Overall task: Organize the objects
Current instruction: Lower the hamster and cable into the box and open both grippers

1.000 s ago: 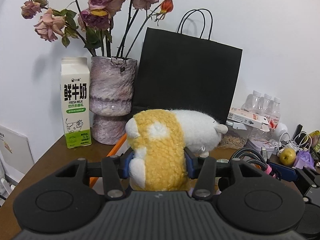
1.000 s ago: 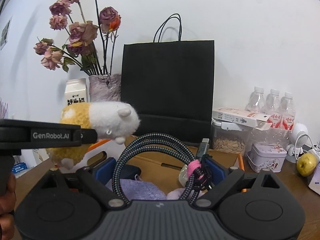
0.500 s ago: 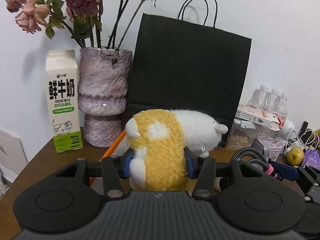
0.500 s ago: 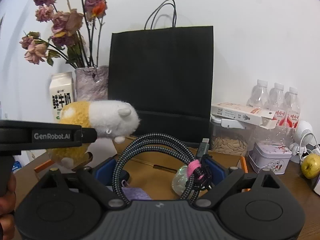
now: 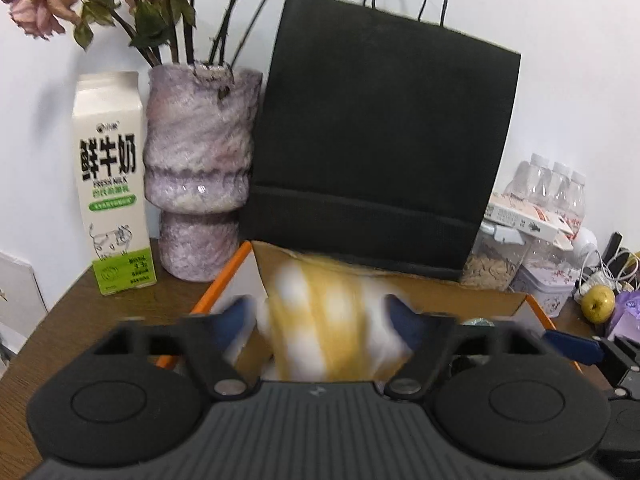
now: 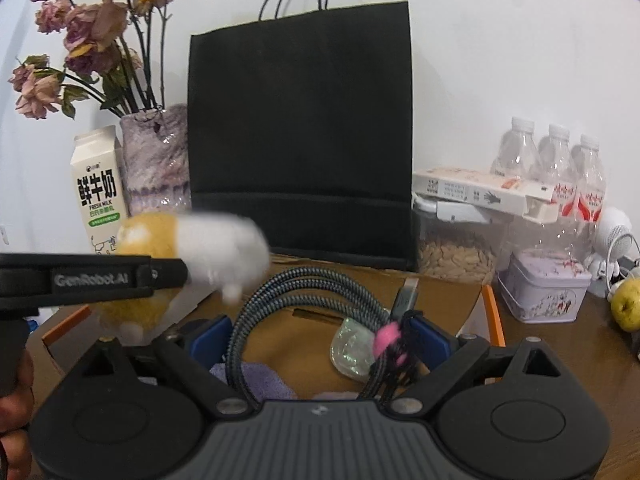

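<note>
**Plush let go above the box**

The plush hamster (image 5: 332,320) drops, blurred, between my left claw (image 5: 320,320), whose jaws have just been opening wide, over the cardboard box (image 5: 460,296). It could bounce off the rim. My right claw (image 6: 320,336) holds the coiled cable (image 6: 304,280).

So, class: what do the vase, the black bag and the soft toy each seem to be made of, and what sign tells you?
Vase: probably glazed ceramic or glass, mottled purple with glossy highlights.
Black bag: likely matte paper, with sharp folds, flat stiff sides and thin cord handles.
Soft toy: fuzzy plush fabric, yellow and white, though blurred here.
</note>
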`<state>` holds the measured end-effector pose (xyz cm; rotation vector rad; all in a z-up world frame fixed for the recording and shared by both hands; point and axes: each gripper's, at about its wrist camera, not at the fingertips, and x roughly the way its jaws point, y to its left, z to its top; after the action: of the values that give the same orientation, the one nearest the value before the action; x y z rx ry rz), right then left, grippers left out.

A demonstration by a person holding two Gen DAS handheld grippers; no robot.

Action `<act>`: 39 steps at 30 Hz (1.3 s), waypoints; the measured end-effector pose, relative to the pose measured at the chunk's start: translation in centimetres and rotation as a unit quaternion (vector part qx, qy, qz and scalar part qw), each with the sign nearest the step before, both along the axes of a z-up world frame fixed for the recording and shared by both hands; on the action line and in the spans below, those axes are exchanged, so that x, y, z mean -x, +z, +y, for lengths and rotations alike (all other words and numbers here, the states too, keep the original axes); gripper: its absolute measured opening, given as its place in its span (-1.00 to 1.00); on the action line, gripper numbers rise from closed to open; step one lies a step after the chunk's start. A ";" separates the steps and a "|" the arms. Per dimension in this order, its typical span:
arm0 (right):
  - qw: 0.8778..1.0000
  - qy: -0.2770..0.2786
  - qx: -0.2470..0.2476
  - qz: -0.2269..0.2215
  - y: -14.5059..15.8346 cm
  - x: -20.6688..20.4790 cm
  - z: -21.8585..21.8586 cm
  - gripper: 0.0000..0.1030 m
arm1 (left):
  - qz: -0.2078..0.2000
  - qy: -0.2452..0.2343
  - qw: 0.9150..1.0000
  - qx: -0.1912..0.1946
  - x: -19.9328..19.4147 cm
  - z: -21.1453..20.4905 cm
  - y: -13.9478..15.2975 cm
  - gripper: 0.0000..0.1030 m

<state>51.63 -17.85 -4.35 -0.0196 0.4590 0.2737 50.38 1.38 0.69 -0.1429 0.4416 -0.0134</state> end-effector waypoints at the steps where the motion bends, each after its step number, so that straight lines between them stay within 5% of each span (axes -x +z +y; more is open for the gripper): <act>1: 1.000 -0.002 0.000 -0.001 0.0 0.1 0.0 1.00 | -0.011 0.007 1.000 -0.002 0.3 0.0 0.1 1.00; 23: 1.000 0.005 0.000 -0.010 0.5 1.3 -0.2 1.00 | -0.031 0.021 0.999 -0.009 1.8 0.1 1.2 1.00; 39: 0.999 0.021 0.010 -0.036 1.2 6.2 -0.6 1.00 | -0.040 0.024 0.999 -0.010 6.7 0.5 1.8 1.00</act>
<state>45.43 -18.48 -3.13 -0.0592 0.3893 0.3083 43.70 1.93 2.54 -0.1338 0.3580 0.0328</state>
